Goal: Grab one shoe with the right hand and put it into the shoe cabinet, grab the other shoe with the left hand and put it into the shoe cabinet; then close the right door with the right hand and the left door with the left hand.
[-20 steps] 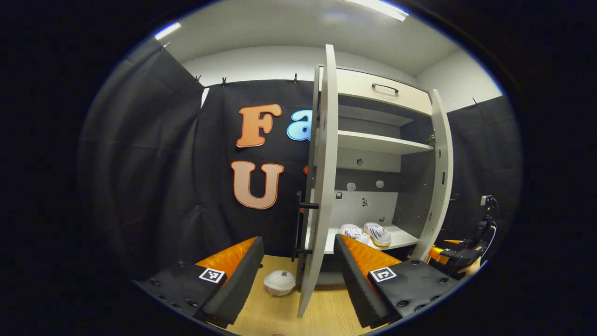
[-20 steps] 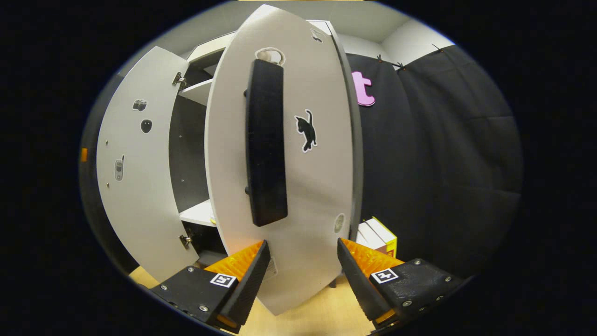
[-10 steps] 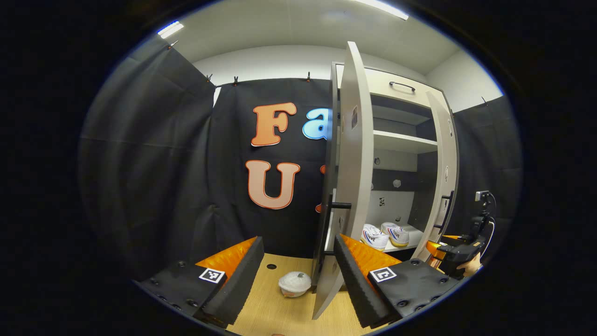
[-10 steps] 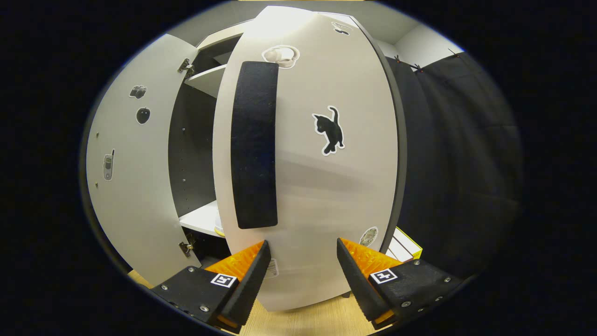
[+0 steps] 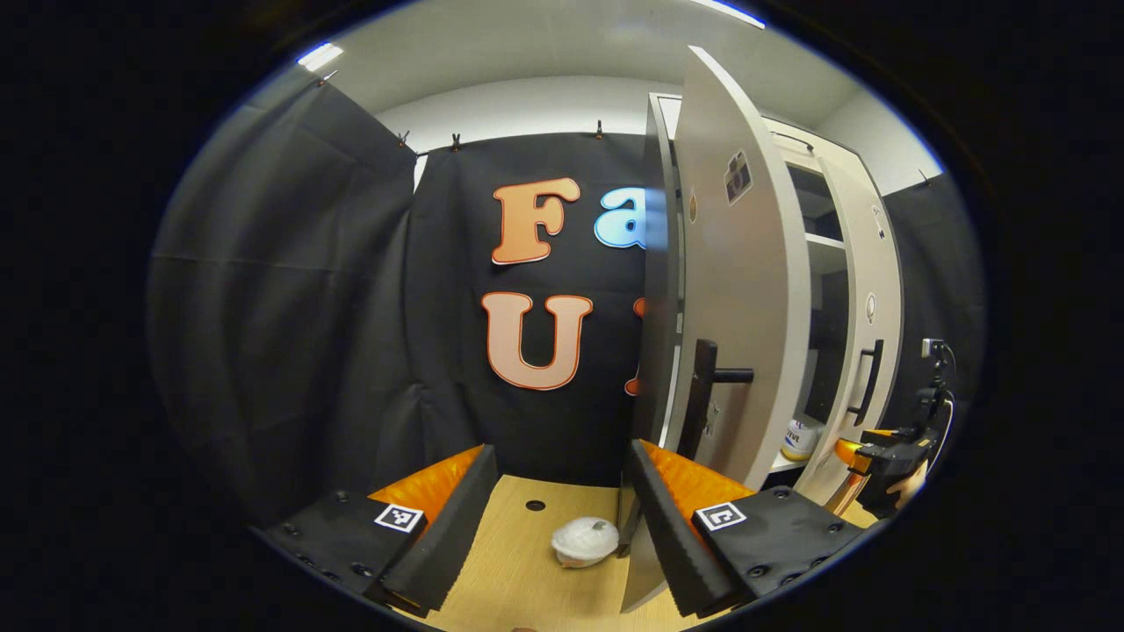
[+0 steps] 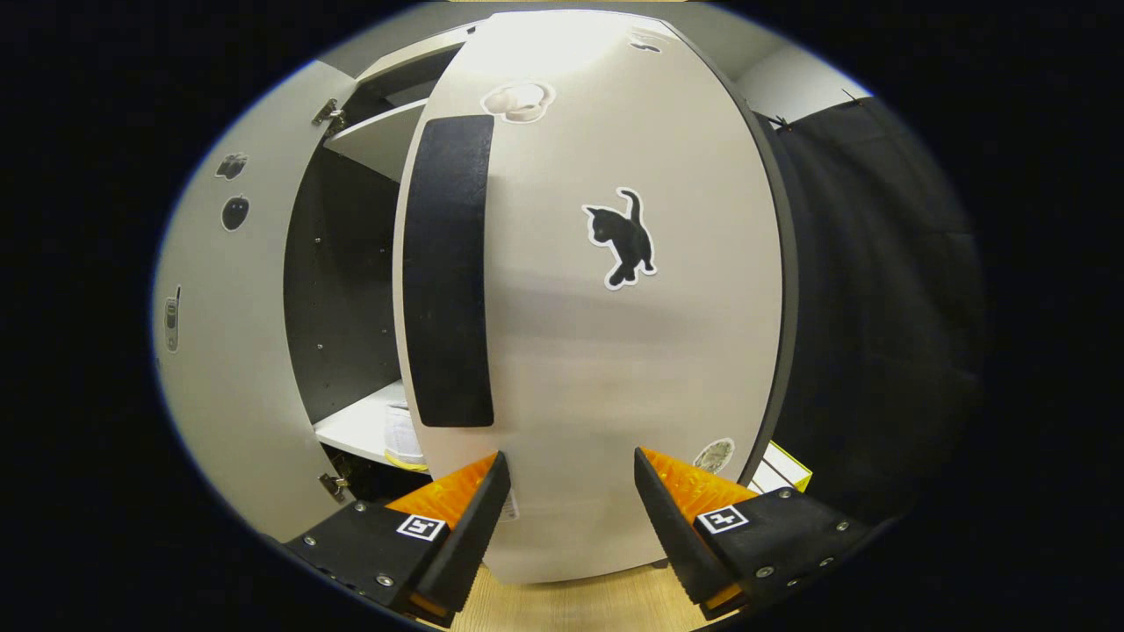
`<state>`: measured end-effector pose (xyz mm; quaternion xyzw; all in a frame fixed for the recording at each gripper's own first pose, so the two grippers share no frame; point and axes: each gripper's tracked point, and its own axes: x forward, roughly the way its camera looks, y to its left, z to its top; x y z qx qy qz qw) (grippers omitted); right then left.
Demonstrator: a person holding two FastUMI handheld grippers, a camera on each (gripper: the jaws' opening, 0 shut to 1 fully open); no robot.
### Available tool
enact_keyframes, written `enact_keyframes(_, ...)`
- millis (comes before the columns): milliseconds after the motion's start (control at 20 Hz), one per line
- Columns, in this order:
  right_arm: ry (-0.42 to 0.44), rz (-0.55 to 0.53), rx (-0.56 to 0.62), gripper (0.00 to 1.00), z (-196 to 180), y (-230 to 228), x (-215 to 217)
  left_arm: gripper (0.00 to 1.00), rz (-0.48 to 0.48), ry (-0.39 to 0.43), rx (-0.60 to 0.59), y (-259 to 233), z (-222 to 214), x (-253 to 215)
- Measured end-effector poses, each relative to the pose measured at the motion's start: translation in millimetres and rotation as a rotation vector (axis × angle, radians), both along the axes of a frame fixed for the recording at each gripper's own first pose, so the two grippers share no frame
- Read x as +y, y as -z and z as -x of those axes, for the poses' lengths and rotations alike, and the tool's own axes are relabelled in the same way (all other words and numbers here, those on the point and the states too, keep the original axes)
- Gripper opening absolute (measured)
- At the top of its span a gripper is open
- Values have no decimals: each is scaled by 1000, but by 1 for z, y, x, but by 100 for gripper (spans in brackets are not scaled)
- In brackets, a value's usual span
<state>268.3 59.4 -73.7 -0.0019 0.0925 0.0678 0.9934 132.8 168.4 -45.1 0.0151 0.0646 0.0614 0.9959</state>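
White right door (image 6: 606, 351) has swung further shut than before; both grippers (image 6: 566, 518) (image 5: 558, 518) gape, holding nothing

Matt, smooth laminate right door (image 6: 606, 351) with foam-like handle (image 6: 450, 272) at 9 o'clock and glossy cat sticker (image 6: 622, 237); pale wood-grain floor (image 5: 518, 570); matt creased cloth wall (image 5: 290, 290).

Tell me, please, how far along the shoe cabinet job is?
Done: a shoe sits on the cabinet shelf. In hand: the open right gripper faces the right door, which is partly shut. Left: the left door, beside the open left gripper, stands ajar.
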Motion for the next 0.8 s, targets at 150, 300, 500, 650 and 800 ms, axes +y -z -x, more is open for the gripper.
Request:
enact_keyframes(150,3,4,1,89,-2,0,1,99,-3,11,9,8,-17,1)
enact_keyframes(300,8,5,0,89,-3,-1,2,97,11,32,25,16,-28,-5)
enact_keyframes(500,19,6,10,89,-1,0,2,97,-24,27,16,15,-27,-6)
enact_keyframes(650,21,9,19,89,4,3,0,95,-49,25,13,13,-27,-13)
enact_keyframes(800,19,4,25,89,16,8,-5,92,-16,30,19,14,-35,-17)
